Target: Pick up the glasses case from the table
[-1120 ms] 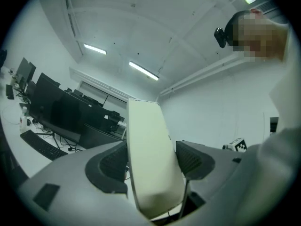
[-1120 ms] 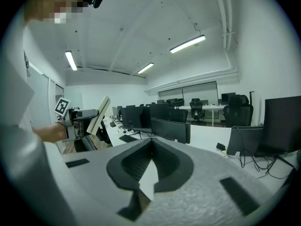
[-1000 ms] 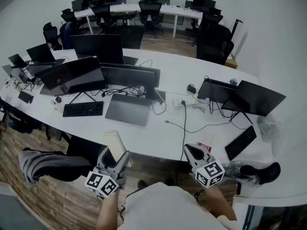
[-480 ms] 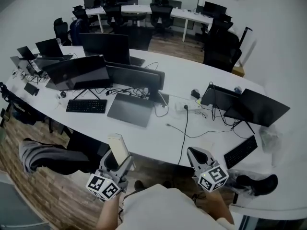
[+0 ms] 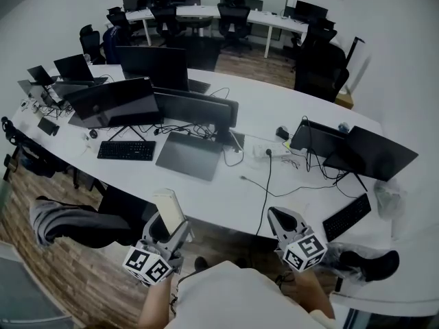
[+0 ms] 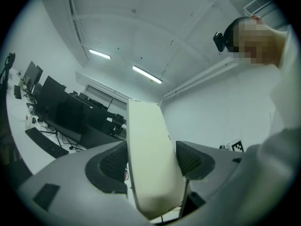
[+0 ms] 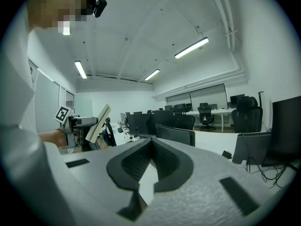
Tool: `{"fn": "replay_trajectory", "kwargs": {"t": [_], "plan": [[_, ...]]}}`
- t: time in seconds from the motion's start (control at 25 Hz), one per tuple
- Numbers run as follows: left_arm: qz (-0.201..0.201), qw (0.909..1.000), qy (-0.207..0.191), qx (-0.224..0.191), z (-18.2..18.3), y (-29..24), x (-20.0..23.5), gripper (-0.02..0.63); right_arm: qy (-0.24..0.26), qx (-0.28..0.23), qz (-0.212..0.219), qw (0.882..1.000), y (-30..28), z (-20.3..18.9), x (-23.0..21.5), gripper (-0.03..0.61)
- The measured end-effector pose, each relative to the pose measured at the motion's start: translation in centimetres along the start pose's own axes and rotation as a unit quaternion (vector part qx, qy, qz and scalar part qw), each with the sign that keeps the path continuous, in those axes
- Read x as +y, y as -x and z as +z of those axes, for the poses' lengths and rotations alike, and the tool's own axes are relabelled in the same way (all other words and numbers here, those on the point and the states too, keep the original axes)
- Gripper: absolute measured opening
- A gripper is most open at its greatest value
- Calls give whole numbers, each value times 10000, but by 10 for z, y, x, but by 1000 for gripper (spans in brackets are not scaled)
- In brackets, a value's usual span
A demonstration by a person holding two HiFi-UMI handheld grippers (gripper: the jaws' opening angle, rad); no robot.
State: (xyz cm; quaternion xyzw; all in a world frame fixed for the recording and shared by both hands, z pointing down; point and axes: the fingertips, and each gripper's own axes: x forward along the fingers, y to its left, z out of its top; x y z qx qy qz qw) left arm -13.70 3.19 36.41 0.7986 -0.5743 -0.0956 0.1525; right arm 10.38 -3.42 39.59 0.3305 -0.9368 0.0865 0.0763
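Two jaws of the left gripper (image 5: 167, 233) clamp the lower end of the glasses case (image 6: 150, 159), a smooth cream oblong with rounded ends. Its long axis stands nearly upright, clear of the desk's (image 5: 226, 196) near edge. The right gripper (image 5: 281, 219), closed and empty, hovers well apart.

Cream oblong glasses case (image 5: 169, 210): lower end hidden btwn jaws of left gripper (image 5: 168, 227), head view. Small items (image 5: 31, 105) at left edge of long white curved table (image 5: 274, 108) too small to ID. Table's right end cut off by pic edge.
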Motion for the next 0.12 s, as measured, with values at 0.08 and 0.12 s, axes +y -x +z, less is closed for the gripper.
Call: {"fn": "replay_trajectory", "kwargs": {"t": [0.08,0.12], "plan": [[-3,10000,15,-11,0,-1,1,316,-15,-10,-8,10000,-1,-1,-1,-3],[-4,10000,23,-17,1,-1,2,316,-22,-15,-11,10000,-1,-2,-1,-3]]}}
